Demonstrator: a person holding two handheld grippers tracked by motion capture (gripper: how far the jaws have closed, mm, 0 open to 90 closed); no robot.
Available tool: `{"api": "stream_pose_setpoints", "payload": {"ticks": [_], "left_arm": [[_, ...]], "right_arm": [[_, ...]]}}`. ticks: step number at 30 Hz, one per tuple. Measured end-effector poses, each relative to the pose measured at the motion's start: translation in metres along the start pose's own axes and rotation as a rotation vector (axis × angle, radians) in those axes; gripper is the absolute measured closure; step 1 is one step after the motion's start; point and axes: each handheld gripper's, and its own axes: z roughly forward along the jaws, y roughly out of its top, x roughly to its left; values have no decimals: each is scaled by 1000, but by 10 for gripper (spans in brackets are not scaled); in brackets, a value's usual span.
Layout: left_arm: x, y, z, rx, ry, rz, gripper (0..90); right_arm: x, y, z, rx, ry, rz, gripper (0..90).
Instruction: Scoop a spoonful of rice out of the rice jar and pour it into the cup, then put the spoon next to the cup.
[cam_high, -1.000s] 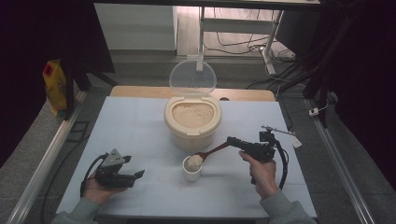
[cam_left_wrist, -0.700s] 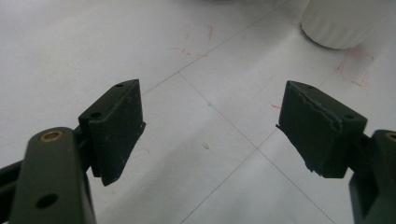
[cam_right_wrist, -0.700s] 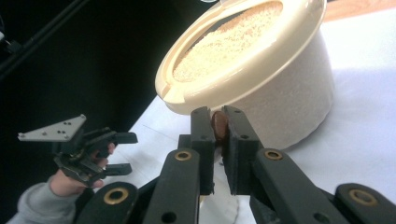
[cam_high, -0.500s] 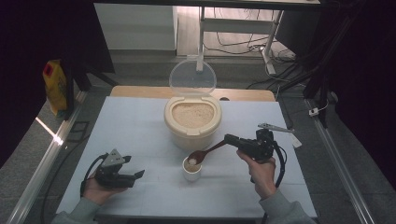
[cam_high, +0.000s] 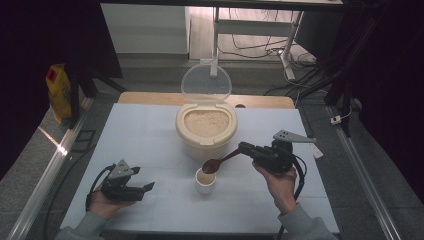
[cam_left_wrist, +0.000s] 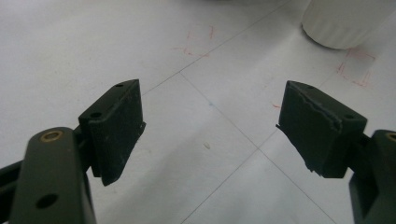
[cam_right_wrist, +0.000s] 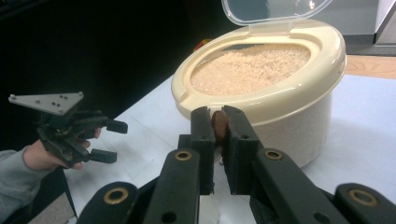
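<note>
Wooden spoon (cam_high: 221, 161) clamped in our right gripper (cam_high: 243, 147), bowl hanging directly above the cup (cam_high: 205, 180); left gripper (cam_high: 148, 188) open.

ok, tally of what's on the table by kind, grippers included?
Grippers: 2, left gripper open on the table, right gripper shut on the spoon
Rice tub, lid up: 1
Cup: 1
Spoon: 1
Total: 5
</note>
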Motion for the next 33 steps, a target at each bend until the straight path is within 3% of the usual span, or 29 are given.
{"api": "stream_pose_setpoints", "payload": {"ticks": [12, 19, 26, 33], "left_arm": [[0, 0, 1, 5, 1, -1, 213], [1, 0, 1, 2, 2, -3, 214], [1, 1, 1, 1, 1, -3, 213], [1, 1, 2, 4, 0, 1, 213]], "right_arm": [[-9, 5, -28, -48, 26, 40, 831], [-14, 8, -46, -61, 11, 52, 831], [-18, 9, -58, -31, 1, 53, 831], [-20, 4, -57, 39, 7, 58, 831]]}}
